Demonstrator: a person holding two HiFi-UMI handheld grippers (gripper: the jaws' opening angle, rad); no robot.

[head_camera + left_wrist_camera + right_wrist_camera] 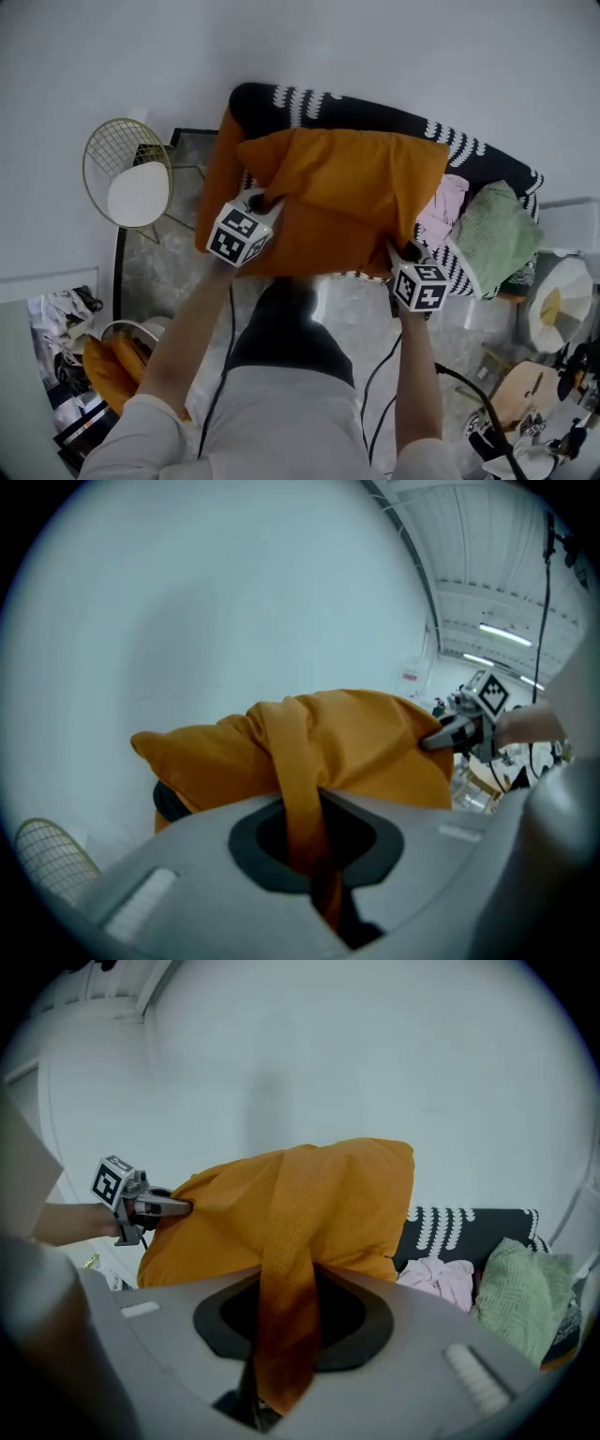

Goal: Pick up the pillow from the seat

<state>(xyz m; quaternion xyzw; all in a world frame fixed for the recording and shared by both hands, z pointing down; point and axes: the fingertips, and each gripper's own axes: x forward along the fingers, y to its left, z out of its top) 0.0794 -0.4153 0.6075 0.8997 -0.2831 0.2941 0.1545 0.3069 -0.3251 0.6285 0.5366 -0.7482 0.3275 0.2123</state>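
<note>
Forearms (192,328) reach forward from the person's body in the head view, each carrying one tool. Left hand-held gripper (266,201) is closed on the pillow (347,202). Its own view shows the jaws (314,855) clamped on a fold of orange fabric that runs down between them. Right hand-held gripper (405,249) is likewise closed on the pillow, with a strip of the same fabric pinched between its jaws (281,1335). Each tool is visible from the other's camera: the right one (441,738) bites the pillow's far edge in the left gripper view, and the left one (178,1207) does so in the right gripper view.

Pillow (356,742) is orange and rectangular, and it hangs between the two grips, left edge and lower right corner. It sits over the seat (375,117), with its top edge above the seat back (469,1227). Its underside is hidden, so contact with the seat cannot be told.

Seat is black with a white pattern along its edge. A second orange cushion (217,178) stands at its left end. A pink cloth (441,211) and a green cloth (492,234) lie at its right end, touching each other.

Wire chair (127,173) with a white pad stands on the marbled floor (169,272), left of the seat. White wall (394,47) rises behind.
</note>
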